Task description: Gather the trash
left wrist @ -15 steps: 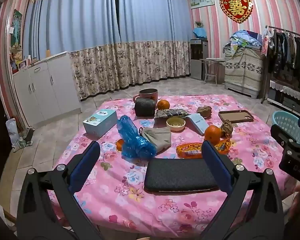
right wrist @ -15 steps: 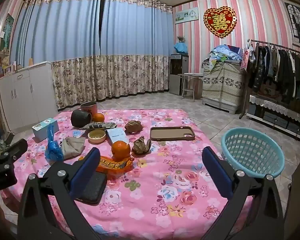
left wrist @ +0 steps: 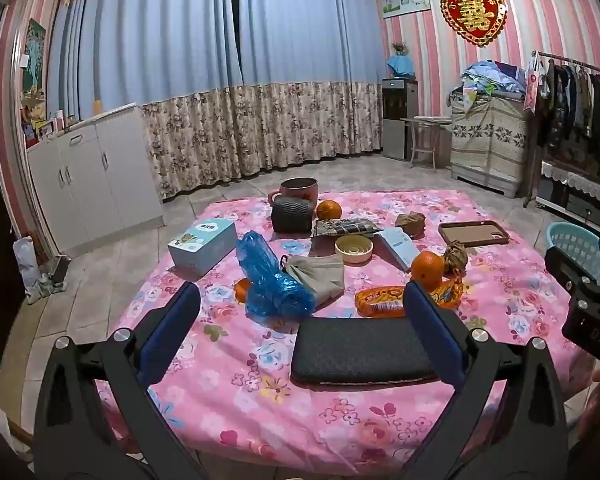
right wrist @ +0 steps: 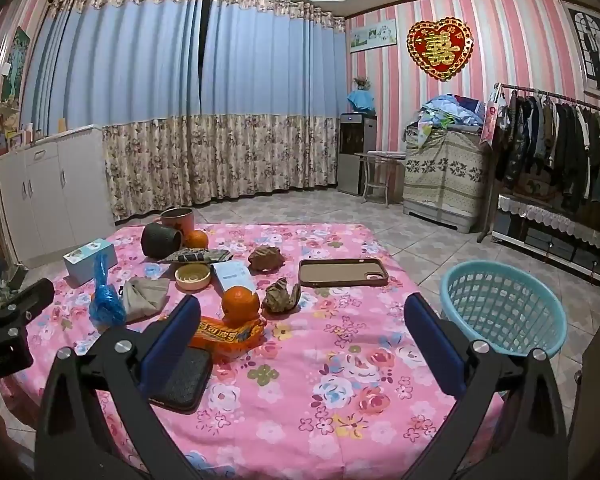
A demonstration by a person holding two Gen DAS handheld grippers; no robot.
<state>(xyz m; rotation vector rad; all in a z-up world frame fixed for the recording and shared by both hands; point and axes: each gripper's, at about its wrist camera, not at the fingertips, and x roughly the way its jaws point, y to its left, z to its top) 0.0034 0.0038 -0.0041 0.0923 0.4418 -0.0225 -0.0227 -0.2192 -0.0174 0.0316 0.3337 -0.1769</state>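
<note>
On the pink floral table [left wrist: 260, 400] lie a crumpled blue plastic bag [left wrist: 274, 280], an orange snack wrapper [left wrist: 384, 300], two crumpled brown paper balls [left wrist: 456, 256] [left wrist: 410, 222] and a dark flat wrapper [left wrist: 344, 227]. In the right wrist view the blue bag [right wrist: 106, 300], the wrapper [right wrist: 228, 332] and the paper balls [right wrist: 280, 296] [right wrist: 266, 258] show too. A light blue basket [right wrist: 500, 308] stands right of the table. My left gripper [left wrist: 300, 312] is open and empty above the table's near edge. My right gripper [right wrist: 300, 320] is open and empty.
Also on the table: oranges [left wrist: 428, 266], a black wallet [left wrist: 360, 350], a tissue box [left wrist: 202, 244], a folded cloth [left wrist: 320, 276], a small bowl [left wrist: 354, 248], a phone case [left wrist: 474, 234], a mug [left wrist: 298, 192] and a dark speaker [left wrist: 292, 214]. A clothes rack [right wrist: 560, 144] stands at right.
Both views have shifted only slightly; nothing on the table has moved and both grippers stay open.
</note>
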